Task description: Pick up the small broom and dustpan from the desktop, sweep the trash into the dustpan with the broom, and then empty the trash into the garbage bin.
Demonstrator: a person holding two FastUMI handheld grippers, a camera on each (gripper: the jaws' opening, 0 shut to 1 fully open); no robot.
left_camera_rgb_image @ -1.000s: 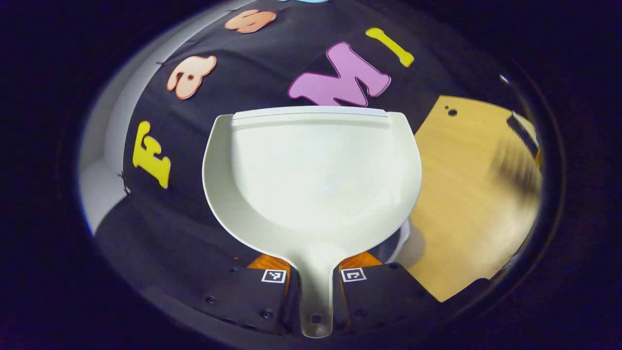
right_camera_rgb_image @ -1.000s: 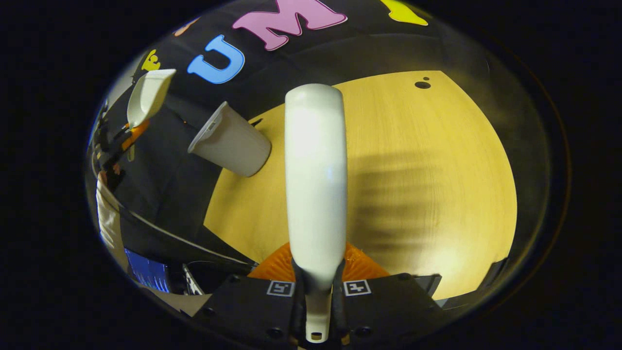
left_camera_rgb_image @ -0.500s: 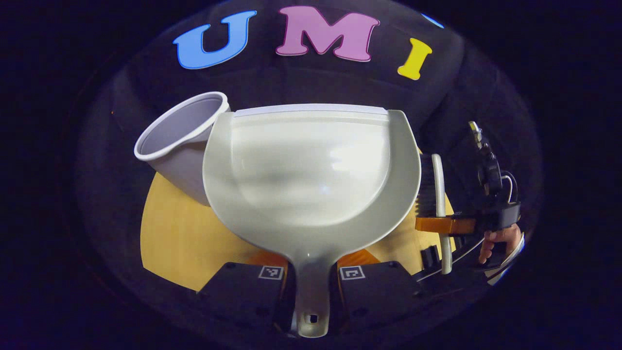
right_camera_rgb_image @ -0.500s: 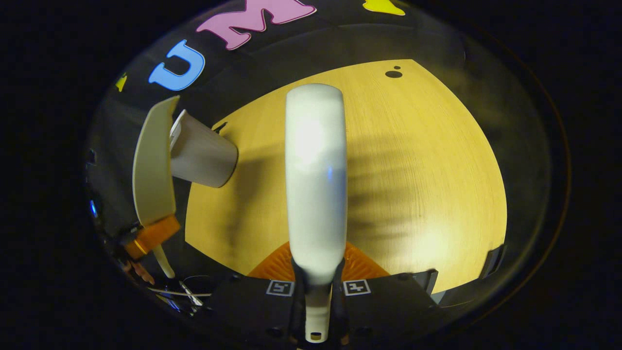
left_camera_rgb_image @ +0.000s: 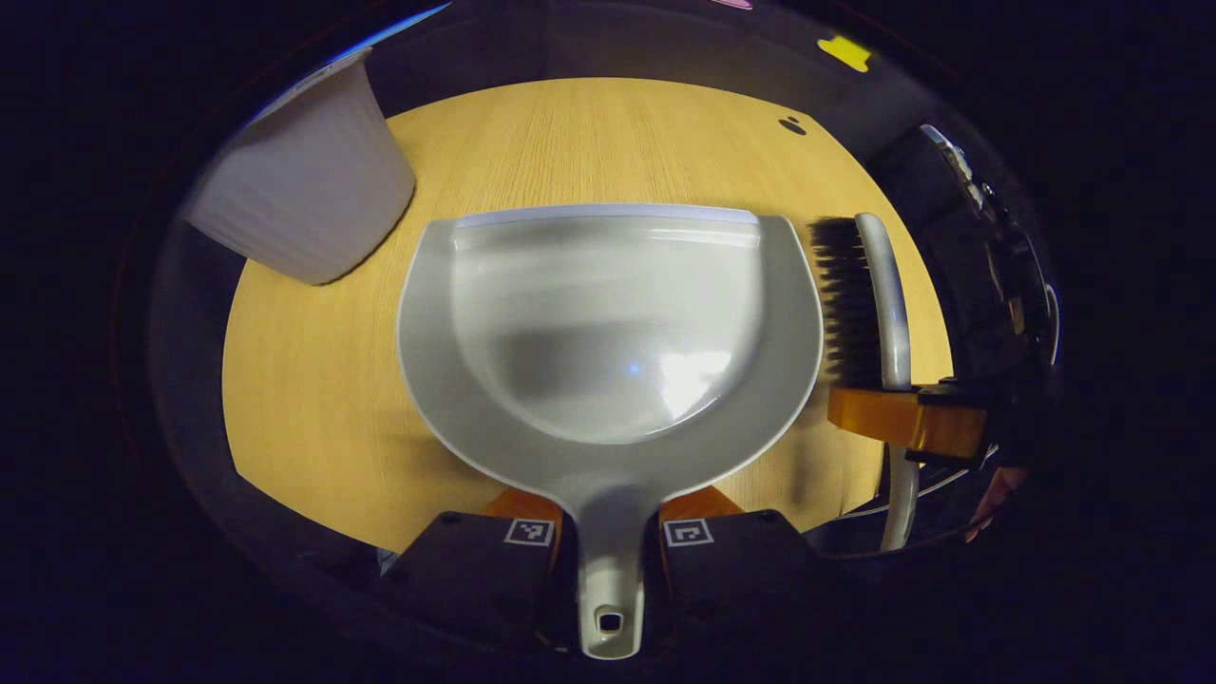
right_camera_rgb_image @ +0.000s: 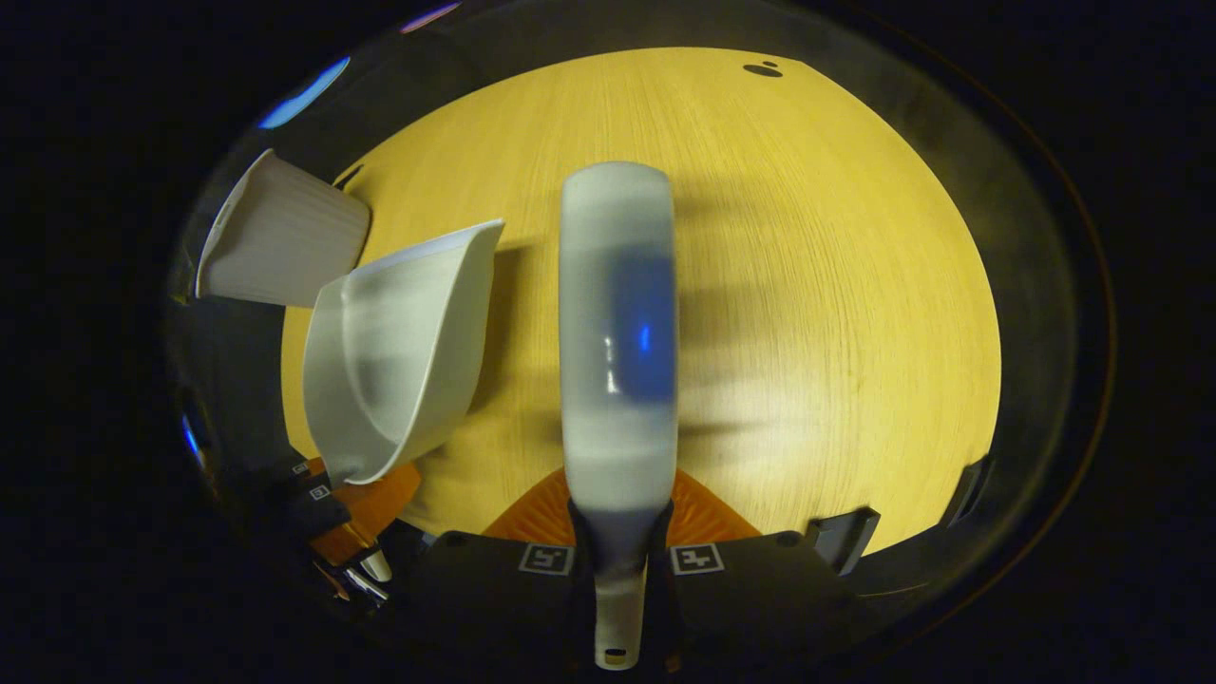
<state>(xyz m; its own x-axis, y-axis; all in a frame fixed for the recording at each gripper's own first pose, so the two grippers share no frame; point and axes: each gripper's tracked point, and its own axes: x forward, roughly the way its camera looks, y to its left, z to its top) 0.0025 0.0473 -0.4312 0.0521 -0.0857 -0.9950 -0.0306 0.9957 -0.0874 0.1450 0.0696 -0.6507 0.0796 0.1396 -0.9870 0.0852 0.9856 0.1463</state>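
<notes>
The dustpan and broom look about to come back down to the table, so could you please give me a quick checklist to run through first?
1. Left gripper shut on dustpan handle: ok.
2. Right gripper shut on broom handle: ok.
3. Dustpan free of trash: ok, its bowl looks bare.
4. Table has bare room under both tools: ok.
5. Bin apart from the dustpan: ok, it stands upright to the pan's upper left.
6. Trash inside the bin: cannot tell, its inside is hidden.
</notes>
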